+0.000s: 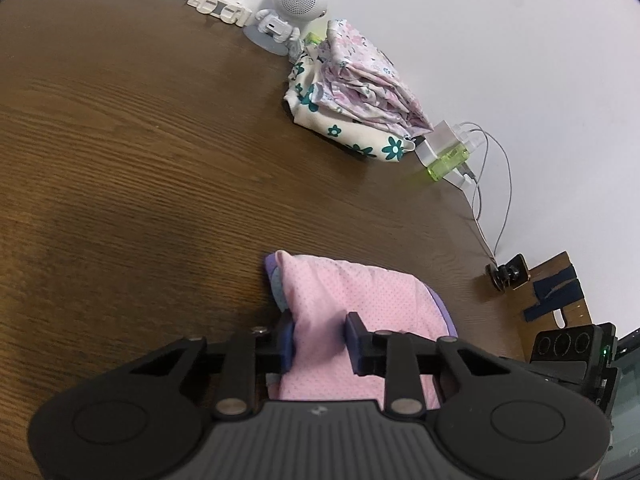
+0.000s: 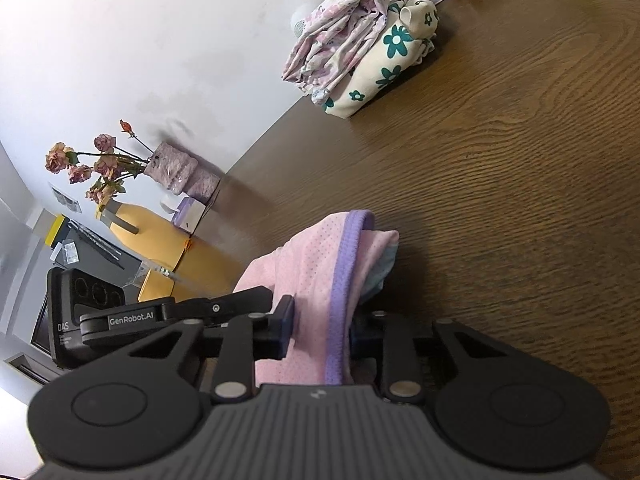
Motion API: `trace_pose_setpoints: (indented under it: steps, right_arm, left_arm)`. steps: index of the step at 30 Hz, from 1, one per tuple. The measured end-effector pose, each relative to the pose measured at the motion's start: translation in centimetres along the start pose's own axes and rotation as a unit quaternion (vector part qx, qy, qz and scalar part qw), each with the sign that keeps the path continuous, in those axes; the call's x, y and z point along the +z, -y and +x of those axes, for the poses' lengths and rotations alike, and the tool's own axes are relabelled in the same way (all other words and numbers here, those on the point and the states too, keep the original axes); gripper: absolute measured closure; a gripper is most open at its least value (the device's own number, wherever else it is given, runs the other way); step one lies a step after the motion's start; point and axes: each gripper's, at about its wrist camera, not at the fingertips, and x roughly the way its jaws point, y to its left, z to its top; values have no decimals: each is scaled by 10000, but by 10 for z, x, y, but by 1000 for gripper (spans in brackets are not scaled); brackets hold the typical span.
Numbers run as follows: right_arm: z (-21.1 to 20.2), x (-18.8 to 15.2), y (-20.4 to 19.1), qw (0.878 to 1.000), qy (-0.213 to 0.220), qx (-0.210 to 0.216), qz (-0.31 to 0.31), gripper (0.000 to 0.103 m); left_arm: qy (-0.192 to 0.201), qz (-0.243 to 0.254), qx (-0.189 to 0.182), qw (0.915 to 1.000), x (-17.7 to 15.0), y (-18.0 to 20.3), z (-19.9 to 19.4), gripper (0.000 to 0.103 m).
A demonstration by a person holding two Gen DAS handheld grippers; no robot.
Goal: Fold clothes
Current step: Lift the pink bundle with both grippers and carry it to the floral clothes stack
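Note:
A pink dotted garment with purple trim is folded into a thick bundle just above the brown wooden table. My left gripper is shut on one side of it, the cloth bunched between the blue pads. My right gripper is shut on the other side of the same garment, by its purple edge band. In the right wrist view the left gripper's body shows close on the left. In the left wrist view the right gripper is at the far right.
A pile of folded floral clothes lies near the wall, also in the right wrist view. A white robot-shaped speaker, a charger with cables and a phone holder line the table's edge. Dried flowers and boxes stand at the left.

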Motion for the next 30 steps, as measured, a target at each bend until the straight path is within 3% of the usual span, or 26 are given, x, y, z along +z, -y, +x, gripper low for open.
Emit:
trace_pose_setpoints:
  steps: [14,30]
  right_arm:
    - [2,1,1,10000,11,59,10,85]
    - [-9,21,-16,9995,190,191,-150,87]
  left_arm:
    - [348,-306,-195,9987,-11,-4,-3,94]
    - [674,-362,-536,9956,6,10,-21,95]
